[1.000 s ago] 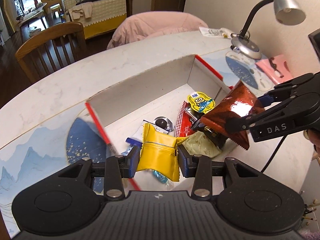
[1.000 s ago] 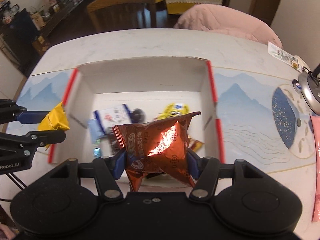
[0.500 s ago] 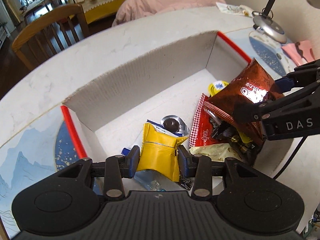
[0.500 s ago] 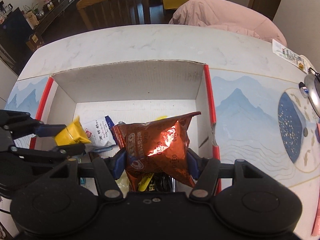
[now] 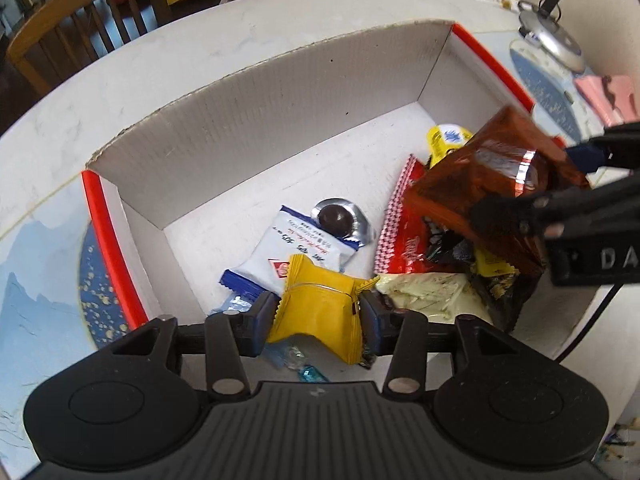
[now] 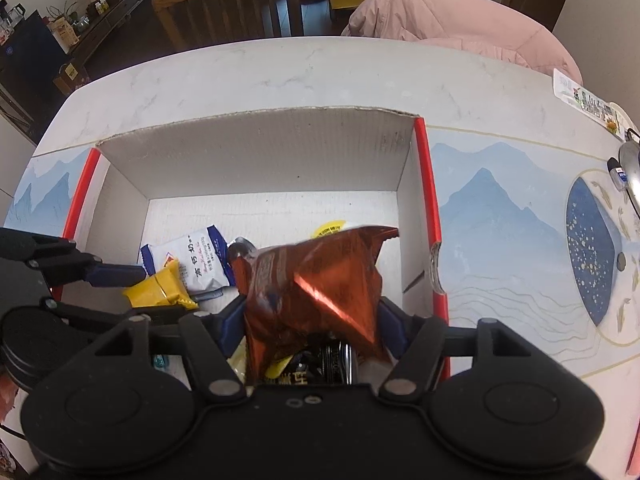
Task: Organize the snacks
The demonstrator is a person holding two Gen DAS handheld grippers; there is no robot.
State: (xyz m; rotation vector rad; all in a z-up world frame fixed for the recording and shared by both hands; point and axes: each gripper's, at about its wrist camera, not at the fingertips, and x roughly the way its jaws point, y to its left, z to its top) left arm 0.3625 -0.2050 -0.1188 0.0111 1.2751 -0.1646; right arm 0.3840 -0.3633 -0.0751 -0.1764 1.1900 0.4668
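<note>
Left wrist view: the left gripper (image 5: 318, 312) sits low over the near end of the cardboard box (image 5: 280, 128), its jaws having just been opening around the yellow packet (image 5: 320, 308). The packet still lies between the pads, tilted, directly over the white-and-blue sachet (image 5: 296, 248); whether the pads still press it cannot be told. Right wrist view: the right gripper (image 6: 312, 316) has likewise just been widening about the copper foil bag (image 6: 316, 284), which stands upright between the jaws with a gap at the right pad, over the snack pile at the box's right side. Judgement: both items hang straight below their jaws, so release drops them inside.
</note>
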